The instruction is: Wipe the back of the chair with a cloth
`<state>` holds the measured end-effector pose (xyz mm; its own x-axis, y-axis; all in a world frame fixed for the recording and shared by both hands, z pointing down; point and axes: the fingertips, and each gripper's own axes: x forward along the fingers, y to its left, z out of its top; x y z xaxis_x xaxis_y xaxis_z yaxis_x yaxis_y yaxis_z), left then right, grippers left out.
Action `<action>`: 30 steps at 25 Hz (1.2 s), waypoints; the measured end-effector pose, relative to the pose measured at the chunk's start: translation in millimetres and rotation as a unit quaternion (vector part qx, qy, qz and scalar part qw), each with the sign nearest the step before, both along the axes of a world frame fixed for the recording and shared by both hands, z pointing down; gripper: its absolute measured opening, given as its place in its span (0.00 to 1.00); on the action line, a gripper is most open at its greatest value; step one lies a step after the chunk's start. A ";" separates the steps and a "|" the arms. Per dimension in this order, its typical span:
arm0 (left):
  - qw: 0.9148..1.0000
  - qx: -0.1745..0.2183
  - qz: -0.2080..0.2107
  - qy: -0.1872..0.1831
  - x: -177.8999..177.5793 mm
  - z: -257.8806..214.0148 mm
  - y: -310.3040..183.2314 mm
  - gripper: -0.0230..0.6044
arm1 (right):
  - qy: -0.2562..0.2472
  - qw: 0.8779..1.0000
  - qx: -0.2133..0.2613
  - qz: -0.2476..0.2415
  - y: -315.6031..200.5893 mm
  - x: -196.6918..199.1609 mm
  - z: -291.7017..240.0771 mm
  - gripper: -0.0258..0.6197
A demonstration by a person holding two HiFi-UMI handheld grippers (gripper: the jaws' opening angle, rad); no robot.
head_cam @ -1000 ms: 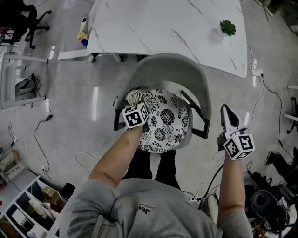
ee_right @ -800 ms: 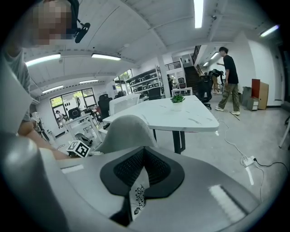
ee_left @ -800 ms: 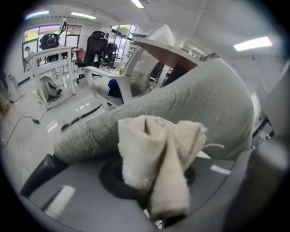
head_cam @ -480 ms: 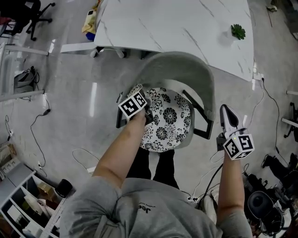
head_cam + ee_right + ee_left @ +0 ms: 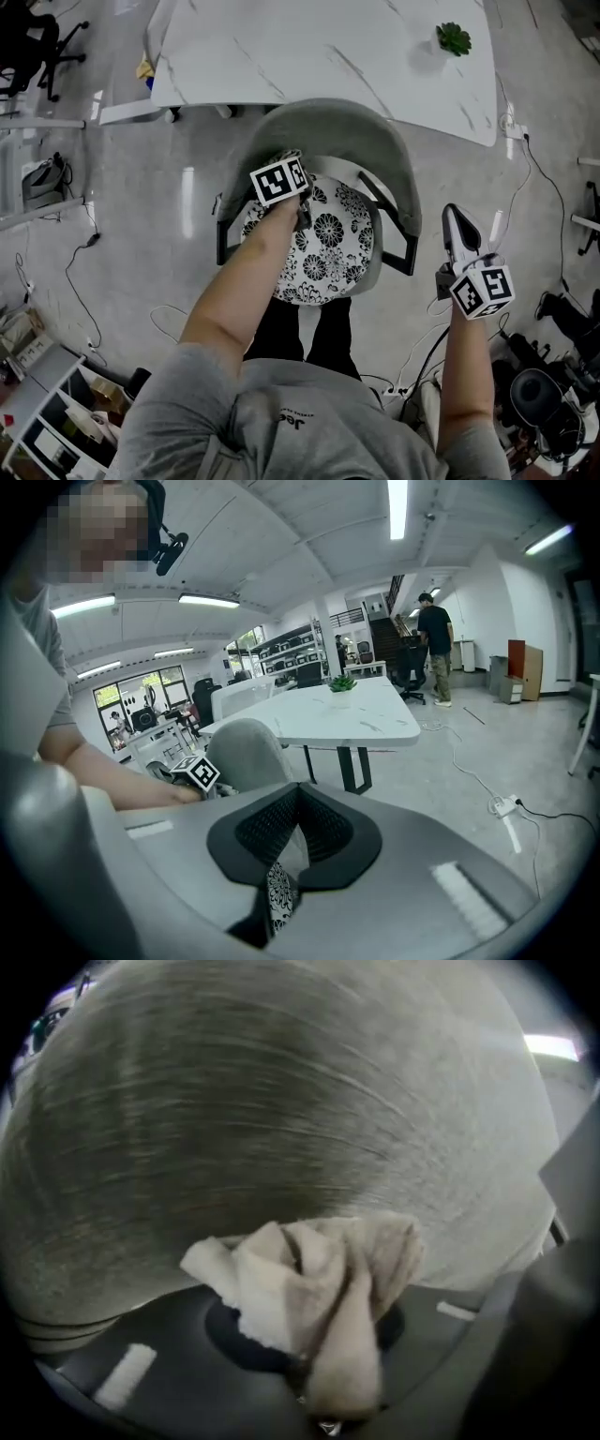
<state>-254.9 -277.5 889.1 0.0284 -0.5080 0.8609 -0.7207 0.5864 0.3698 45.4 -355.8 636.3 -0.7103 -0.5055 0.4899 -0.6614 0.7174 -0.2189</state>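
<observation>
The left arm is stretched forward, the left gripper (image 5: 291, 164) clamped on a cloth (image 5: 319, 1288). The right gripper (image 5: 458, 228) is held aside, jaws closed on nothing.

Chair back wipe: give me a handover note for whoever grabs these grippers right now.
Left gripper: shut on the cloth, which is bunched up against the inner face of the chair back, toward its left side.
Right gripper: shut, empty, held off to the chair's right, above the floor.
Done: cloth picked up and brought to the back.
Left: wipe across the back; how much is already wiped can't be told.
</observation>
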 end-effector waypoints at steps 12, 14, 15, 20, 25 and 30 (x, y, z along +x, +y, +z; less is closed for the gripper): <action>0.934 0.031 0.329 -0.134 145.2 -26.5 -85.2 0.19 | -0.004 0.999 0.000 0.045 -12.2 67.2 -1.4 0.04; 0.903 0.030 0.395 -0.165 172.6 -25.6 -83.7 0.19 | -0.007 0.999 0.001 0.050 -12.5 78.5 -0.2 0.04; 0.886 0.031 0.426 -0.180 186.3 -25.3 -82.6 0.19 | -0.007 0.999 0.001 0.052 -12.7 82.8 -0.1 0.04; 0.795 0.050 0.564 -0.219 254.8 -24.9 -68.2 0.20 | -0.007 0.998 -0.001 0.058 -7.7 92.2 -2.3 0.04; 0.855 0.086 0.495 -0.126 252.8 -37.1 -44.8 0.22 | -0.005 0.999 0.002 0.051 1.2 89.1 -7.8 0.04; 0.980 -0.021 0.194 -0.030 96.5 5.7 43.4 0.22 | -0.011 0.999 0.004 0.033 7.5 68.4 -5.9 0.04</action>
